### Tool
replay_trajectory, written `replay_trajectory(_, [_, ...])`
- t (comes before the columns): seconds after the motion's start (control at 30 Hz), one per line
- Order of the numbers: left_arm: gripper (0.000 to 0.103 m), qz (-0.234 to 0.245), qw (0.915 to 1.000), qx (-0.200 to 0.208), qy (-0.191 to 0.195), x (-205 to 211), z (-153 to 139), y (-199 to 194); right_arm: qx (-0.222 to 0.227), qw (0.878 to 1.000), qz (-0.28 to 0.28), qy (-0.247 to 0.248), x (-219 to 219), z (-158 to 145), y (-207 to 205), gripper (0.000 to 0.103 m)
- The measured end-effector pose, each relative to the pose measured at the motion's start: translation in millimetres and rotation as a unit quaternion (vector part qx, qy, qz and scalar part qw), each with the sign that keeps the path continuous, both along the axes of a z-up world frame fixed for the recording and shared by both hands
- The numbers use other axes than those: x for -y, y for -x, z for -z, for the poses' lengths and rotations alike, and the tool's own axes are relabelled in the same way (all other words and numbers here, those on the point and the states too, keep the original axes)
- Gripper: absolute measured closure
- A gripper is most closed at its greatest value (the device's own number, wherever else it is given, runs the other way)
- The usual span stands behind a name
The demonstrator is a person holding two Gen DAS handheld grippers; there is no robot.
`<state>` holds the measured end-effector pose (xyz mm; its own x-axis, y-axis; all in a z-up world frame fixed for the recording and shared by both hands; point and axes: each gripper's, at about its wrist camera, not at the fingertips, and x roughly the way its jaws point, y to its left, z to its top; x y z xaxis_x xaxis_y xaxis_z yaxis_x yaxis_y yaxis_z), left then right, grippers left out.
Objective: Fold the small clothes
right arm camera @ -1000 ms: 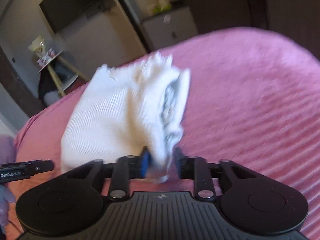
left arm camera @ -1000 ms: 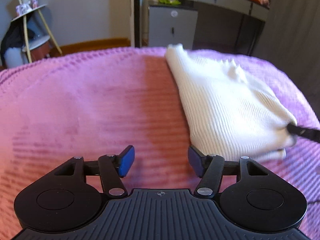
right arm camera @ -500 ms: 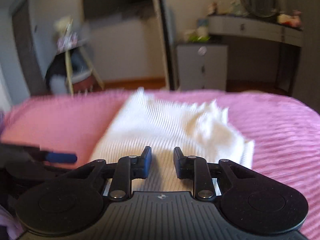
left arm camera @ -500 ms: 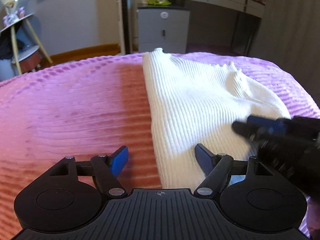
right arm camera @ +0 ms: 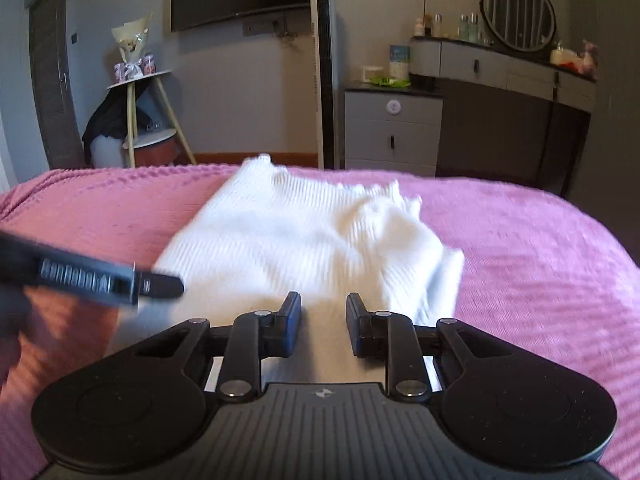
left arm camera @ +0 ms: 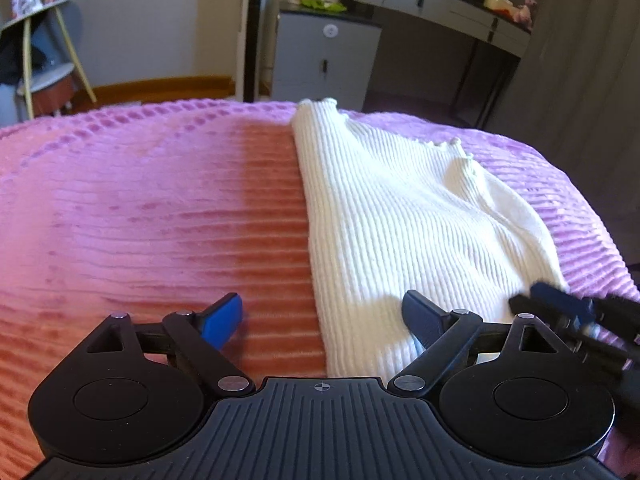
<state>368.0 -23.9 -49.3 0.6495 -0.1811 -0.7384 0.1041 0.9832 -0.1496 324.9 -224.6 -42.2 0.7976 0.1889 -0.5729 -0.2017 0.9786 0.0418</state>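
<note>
White ribbed garment (left arm camera: 400, 216) lies folded on pink bedspread (left arm camera: 140, 208); left gripper (left arm camera: 320, 316) has just spread wide, empty; right gripper (right arm camera: 323, 320) narrowly parted, pinching nothing.

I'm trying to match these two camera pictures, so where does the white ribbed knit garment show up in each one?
Left wrist view: the white ribbed knit garment lies right of centre on the pink ribbed bedspread, running from the far edge to the near right.
Right wrist view: the garment lies at centre, just beyond the claw.
Shared landmark: the grey bedside cabinet behind the bed.
</note>
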Motion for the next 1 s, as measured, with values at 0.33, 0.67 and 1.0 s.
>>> replay_trajectory(0.33, [0.01,-0.015,0.998,-0.036,0.051,-8.5,11.6,-10.5,-0.016,1.0,-0.018,-0.015,13.4,-4.5,1.6,0.081])
replay_trajectory(0.67, [0.011,0.007,0.9973,-0.038,0.062,-6.3,5.7,-8.4,-0.013,0.998,0.026,-0.063,42.3,-22.1,11.7,0.051])
replay_trajectory(1.0, [0.022,0.032,0.9854,-0.067,0.153,-16.6,23.4,-25.2,-0.114,0.961,0.054,-0.244,92.6,16.6,-38.7,0.038])
